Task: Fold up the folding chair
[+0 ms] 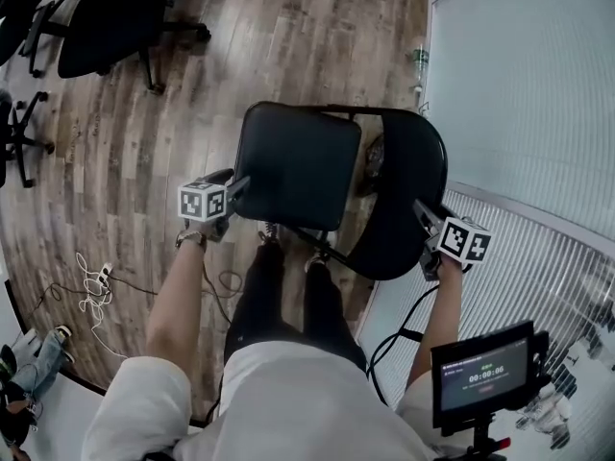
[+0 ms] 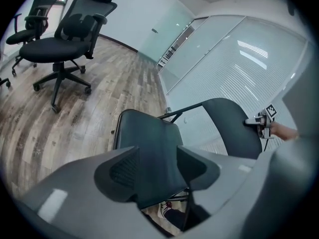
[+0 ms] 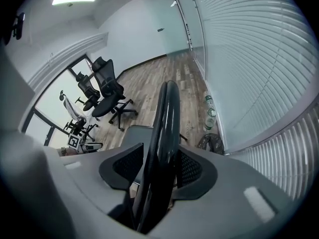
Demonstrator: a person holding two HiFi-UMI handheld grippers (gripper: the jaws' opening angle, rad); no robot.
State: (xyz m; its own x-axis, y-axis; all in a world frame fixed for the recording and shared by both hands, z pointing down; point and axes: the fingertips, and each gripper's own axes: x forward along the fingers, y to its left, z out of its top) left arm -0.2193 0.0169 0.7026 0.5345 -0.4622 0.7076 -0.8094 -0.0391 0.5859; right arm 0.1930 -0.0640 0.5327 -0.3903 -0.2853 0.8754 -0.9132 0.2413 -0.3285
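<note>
Beneath seat [image 1: 298, 166] — chair frame [image 1: 322, 248] half-hidden

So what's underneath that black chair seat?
At the seat's near edge, the person's shoes and a thin frame bar peek out over the wood floor. The seat covers the rest of the frame beneath.

left gripper [image 2: 158, 152] | jaws apart | folding chair seat [image 2: 147, 131] between
</note>
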